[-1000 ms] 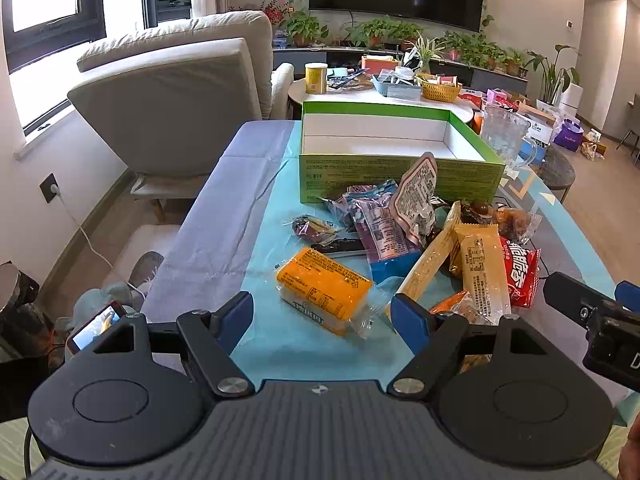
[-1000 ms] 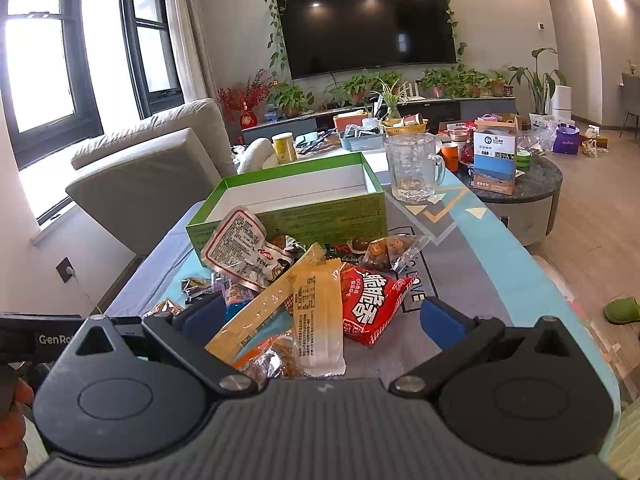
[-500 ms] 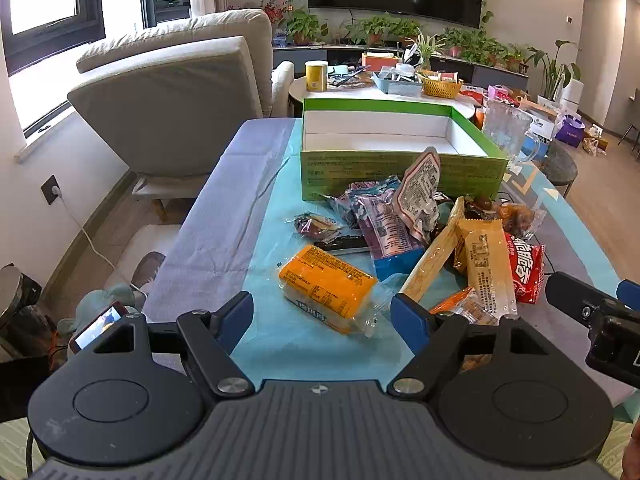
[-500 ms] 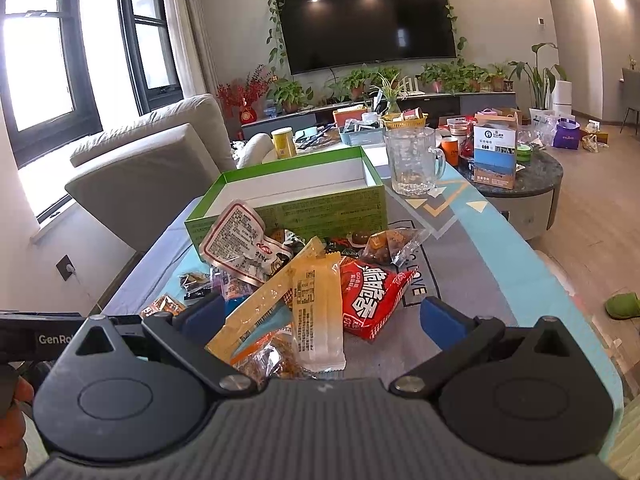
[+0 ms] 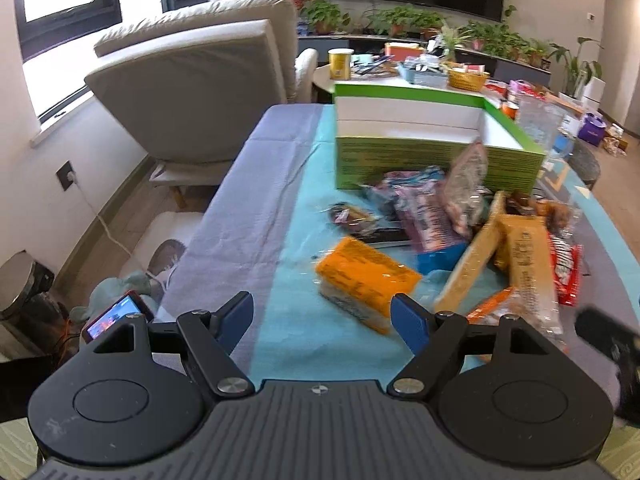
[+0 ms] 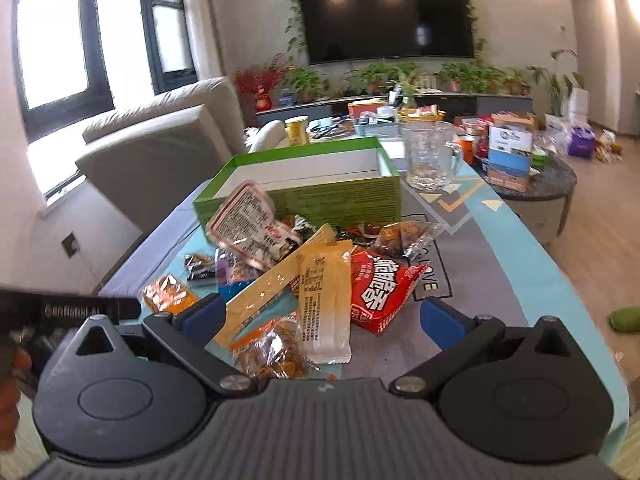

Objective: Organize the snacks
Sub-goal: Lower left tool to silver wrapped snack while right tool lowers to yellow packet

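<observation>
Here, at the bottom of the left wrist view, my left gripper [image 5: 322,314] has its blue fingers spread wide and nothing between the pads. Just beyond it, near the middle of the frame, lies an orange snack pack [image 5: 366,280] on the blue tablecloth [image 5: 300,208]. To its right sits the pile of snacks [image 5: 480,232]: a long yellow bar [image 5: 474,260], a tan wrapper [image 5: 524,260] and a red bag [image 5: 566,270] toward the right edge. Behind the pile, in the upper middle, stands the open green box [image 5: 424,164], white inside. A grey armchair [image 5: 192,92] fills the upper left.

In the right wrist view my right gripper [image 6: 322,314] is about half open at the bottom of the frame, and its pads press on nothing. The near end of the pile lies in front of its fingers: a clear bag of brown snacks [image 6: 272,350] lowest, the tan wrapper [image 6: 324,300] above it, and the red bag [image 6: 380,290] to the right. Farther up, a white and pink pouch [image 6: 250,222] leans against the green box [image 6: 320,196]. Right of the box stands a glass mug [image 6: 430,156], and a dark television [image 6: 386,14] hangs at the top.
</observation>
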The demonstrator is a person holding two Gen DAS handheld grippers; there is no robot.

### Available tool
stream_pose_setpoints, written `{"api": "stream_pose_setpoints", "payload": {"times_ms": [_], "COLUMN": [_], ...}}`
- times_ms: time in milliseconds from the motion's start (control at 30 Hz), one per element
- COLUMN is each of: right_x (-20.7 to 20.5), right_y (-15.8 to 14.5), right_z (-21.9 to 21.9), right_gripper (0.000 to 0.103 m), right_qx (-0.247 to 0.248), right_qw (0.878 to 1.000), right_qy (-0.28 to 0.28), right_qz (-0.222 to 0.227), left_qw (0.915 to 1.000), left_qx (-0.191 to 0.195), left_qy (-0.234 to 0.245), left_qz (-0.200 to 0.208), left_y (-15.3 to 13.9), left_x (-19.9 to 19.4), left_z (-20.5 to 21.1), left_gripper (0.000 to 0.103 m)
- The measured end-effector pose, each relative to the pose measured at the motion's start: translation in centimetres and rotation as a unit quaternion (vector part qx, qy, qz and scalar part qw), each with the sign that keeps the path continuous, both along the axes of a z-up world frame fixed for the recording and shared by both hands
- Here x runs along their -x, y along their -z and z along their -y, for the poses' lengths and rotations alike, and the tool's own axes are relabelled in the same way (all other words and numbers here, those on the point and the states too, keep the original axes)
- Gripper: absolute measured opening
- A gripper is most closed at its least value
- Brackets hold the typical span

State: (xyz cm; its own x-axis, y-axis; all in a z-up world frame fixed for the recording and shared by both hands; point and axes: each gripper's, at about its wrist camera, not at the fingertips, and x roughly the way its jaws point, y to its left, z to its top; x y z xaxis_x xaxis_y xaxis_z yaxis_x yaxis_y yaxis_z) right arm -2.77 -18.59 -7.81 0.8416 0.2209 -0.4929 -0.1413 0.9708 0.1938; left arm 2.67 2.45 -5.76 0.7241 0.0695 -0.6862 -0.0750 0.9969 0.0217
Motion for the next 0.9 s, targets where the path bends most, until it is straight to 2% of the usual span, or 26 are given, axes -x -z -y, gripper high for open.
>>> {"api": "stream_pose_setpoints", "payload": {"times_ms": [100,233,533,633,900], "right_x": [-0.3,-0.8,-1.4,-1.7,-2.6], "right_y": [0.6,1.6,2.7,3.1,3.3], "right_z": [-0.3,-0.7,-0.7,-0.6,-0.9], "right_gripper": [0.063,0.063,0.063,0.063,0.063], "right_qx": [0.013,0.018,0.025,0.019,0.028], "right_qw": [0.999,0.998,0.997,0.996,0.996], "right_qy": [-0.034,-0.052,-0.069,-0.074,-0.071], "right_qz": [-0.008,-0.017,-0.028,-0.042,-0.043], "left_qw": [0.9997,0.9992,0.9998,0.9998,1.0000], "left_qx": [0.008,0.018,0.019,0.018,0.007], "left_qy": [-0.017,-0.022,-0.002,-0.008,-0.004], "left_qz": [-0.015,-0.029,-0.007,-0.004,0.001], "left_y": [0.6,1.2,1.0,0.8,0.7], "left_x": [-0.8,-1.8,-3.2,-4.4,-8.6], "left_z": [-1.0,-1.6,-1.1,-1.2,-0.9], "left_gripper": [0.074,0.073,0.074,0.073,0.073]}}
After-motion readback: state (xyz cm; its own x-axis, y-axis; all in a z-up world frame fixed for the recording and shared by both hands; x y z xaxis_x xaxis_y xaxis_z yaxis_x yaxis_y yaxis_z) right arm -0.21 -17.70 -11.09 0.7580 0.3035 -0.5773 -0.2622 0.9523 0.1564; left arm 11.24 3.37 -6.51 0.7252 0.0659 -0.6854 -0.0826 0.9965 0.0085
